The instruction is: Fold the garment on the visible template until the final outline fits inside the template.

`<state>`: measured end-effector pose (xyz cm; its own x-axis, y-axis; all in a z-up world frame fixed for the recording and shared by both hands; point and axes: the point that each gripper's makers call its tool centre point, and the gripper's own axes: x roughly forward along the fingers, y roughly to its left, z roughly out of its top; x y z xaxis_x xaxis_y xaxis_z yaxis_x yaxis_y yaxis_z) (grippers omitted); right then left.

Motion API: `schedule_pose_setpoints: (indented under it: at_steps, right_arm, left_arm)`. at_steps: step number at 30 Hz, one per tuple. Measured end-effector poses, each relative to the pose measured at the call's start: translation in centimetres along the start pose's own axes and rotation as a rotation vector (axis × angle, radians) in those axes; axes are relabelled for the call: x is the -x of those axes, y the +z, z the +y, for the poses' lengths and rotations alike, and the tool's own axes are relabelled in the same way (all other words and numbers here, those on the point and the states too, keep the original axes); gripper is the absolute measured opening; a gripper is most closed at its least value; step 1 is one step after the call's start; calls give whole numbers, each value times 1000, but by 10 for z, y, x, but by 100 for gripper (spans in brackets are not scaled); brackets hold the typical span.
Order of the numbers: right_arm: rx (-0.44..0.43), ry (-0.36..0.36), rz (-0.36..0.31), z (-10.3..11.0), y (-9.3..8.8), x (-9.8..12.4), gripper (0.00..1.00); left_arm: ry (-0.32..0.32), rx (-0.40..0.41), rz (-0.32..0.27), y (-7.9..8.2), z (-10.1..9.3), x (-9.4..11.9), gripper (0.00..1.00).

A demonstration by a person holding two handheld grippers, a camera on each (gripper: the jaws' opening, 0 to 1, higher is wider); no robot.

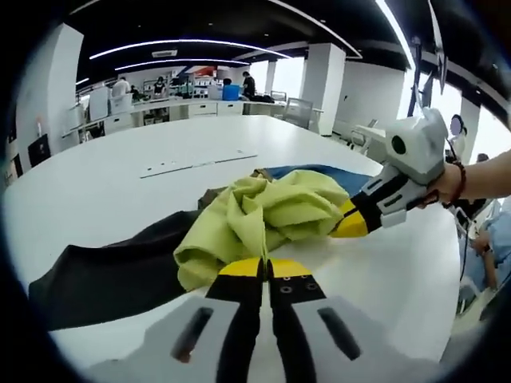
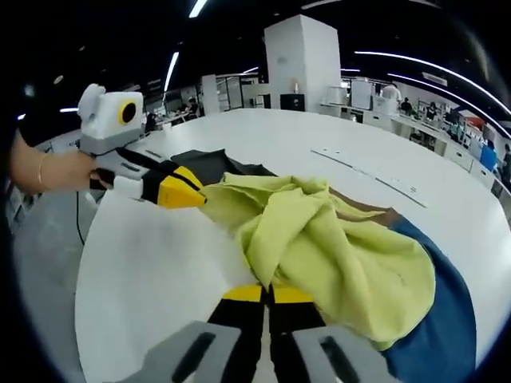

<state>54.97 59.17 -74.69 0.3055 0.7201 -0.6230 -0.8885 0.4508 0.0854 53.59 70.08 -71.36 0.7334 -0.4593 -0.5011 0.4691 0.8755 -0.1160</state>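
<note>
Left gripper view: the left gripper rises from the bottom edge with its yellow-tipped jaws pressed together on the near edge of the yellow-green garment. The garment lies crumpled in a heap on the white table, partly over a dark cloth that spreads to the left and a blue cloth that shows at the far right. The right gripper enters from the right, held by a hand with a beaded bracelet; its yellow tip is closed on the right side of the garment. A thin strip lies on the table farther off.

Right gripper view: the right gripper has its jaws shut on the near fold of the garment. The blue cloth lies under the garment at the right, and the dark cloth lies beyond it. The left gripper comes in from the left, its tip clamped on the garment's far left edge, held by a hand.
</note>
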Motion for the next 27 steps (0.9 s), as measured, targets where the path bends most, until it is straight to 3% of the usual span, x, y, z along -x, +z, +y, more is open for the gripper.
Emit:
schedule_pose_setpoints:
  at_steps: [11,15,27]
  right_arm:
    - [32,20,47,23,-13,38,0]
    - [55,18,67,35,-22,51,0]
    - [64,8,124,59,-55,69,0]
  left_arm:
    - [-17,-56,-2,4,-12,44,0]
    - [-25,-121,30,-8,-19,63,0]
    - [-80,-114,73,-33,-42,90,0]
